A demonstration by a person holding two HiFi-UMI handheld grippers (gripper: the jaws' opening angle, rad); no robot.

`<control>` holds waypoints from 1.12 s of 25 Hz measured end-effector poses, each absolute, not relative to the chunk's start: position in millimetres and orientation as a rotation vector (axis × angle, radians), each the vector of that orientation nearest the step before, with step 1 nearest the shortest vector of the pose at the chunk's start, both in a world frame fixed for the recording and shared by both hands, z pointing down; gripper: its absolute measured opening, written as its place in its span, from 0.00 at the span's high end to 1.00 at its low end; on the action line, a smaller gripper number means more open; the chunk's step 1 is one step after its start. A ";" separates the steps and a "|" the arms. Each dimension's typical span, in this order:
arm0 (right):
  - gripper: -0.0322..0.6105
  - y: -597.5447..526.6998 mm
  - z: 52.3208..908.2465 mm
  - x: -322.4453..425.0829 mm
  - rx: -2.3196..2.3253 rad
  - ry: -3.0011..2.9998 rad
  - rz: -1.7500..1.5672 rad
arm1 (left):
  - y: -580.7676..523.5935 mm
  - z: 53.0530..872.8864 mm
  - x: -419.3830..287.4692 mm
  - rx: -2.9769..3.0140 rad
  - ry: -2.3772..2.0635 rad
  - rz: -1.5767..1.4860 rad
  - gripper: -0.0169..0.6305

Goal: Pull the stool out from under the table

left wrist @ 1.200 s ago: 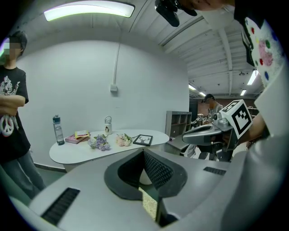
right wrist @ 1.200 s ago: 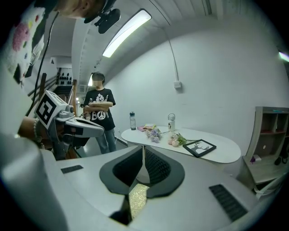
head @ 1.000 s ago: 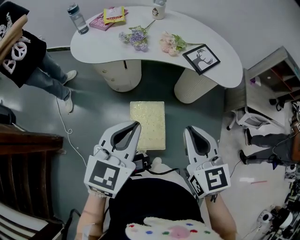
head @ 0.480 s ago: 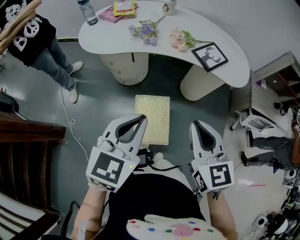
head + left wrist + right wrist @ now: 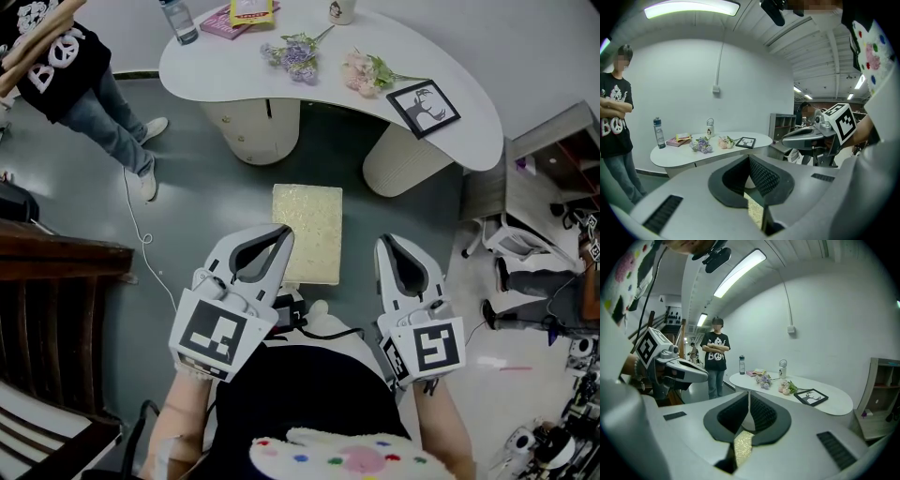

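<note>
The stool [image 5: 307, 232], a low block with a pale yellow glittery cushion, stands on the grey floor in front of the white curved table [image 5: 469, 122], out from between its two round pedestals. My left gripper [image 5: 281, 234] is shut and empty, its tip over the stool's left edge in the head view. My right gripper [image 5: 389, 246] is also shut and empty, to the right of the stool. In the left gripper view the closed left gripper [image 5: 749, 159] points at the table [image 5: 675, 157]. A strip of the stool [image 5: 742, 446] shows below the closed right gripper [image 5: 749, 397].
On the table lie a bottle [image 5: 178, 21], a pink book [image 5: 225, 23], two flower bunches [image 5: 298, 56], a framed picture [image 5: 425, 107] and a mug. A person [image 5: 56, 66] stands at the far left. Dark wooden furniture [image 5: 47, 309] is at left, a shelf unit [image 5: 553, 141] at right, a cable [image 5: 141, 234] on the floor.
The head view has shifted slightly, so table and stool sit a little higher and further right. Both grippers stay shut in much the same place; the stool has not moved relative to the table.
</note>
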State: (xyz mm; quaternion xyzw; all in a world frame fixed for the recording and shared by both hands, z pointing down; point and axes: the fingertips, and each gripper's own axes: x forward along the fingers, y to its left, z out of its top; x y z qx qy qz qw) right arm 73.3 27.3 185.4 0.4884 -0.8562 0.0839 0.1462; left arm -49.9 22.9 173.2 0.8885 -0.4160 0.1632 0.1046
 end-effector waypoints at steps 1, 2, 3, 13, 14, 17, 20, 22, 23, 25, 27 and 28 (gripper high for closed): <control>0.89 27.4 185.7 72.3 1.403 -2.466 0.242 | 22.9 173.4 -50.3 2.618 -1.226 0.482 0.95; 0.89 27.6 186.0 71.4 1.400 -2.467 0.243 | 23.2 173.6 -50.6 2.615 -1.225 0.481 0.95; 0.89 27.8 186.2 70.6 1.397 -2.467 0.243 | 23.6 173.8 -50.9 2.612 -1.225 0.481 0.95; 0.89 31.3 186.5 67.2 1.380 -2.470 0.238 | 25.3 174.6 -52.4 2.606 -1.233 0.478 0.95; 0.89 31.7 186.4 67.4 1.378 -2.470 0.238 | 25.6 174.5 -52.3 2.606 -1.235 0.478 0.95; 0.89 32.7 186.5 68.2 1.374 -2.472 0.236 | 26.9 174.9 -52.0 2.600 -1.240 0.475 0.95; 0.89 32.8 189.8 69.5 1.369 -2.469 0.241 | 27.7 176.5 -52.0 2.593 -1.243 0.474 0.95; 0.89 32.8 192.4 70.9 1.367 -2.464 0.246 | 28.1 178.0 -51.6 2.587 -1.243 0.475 0.95; 0.89 32.9 193.5 71.6 1.366 -2.461 0.247 | 27.9 178.5 -51.3 2.587 -1.244 0.476 0.95; 0.89 33.4 195.6 72.5 1.362 -2.457 0.249 | 27.7 179.1 -50.6 2.588 -1.244 0.478 0.95; 0.89 34.7 197.1 72.9 1.358 -2.455 0.250 | 28.4 179.5 -50.1 2.586 -1.245 0.478 0.95; 0.89 35.4 197.3 73.1 1.356 -2.455 0.250 | 29.0 179.6 -50.0 2.585 -1.246 0.477 0.95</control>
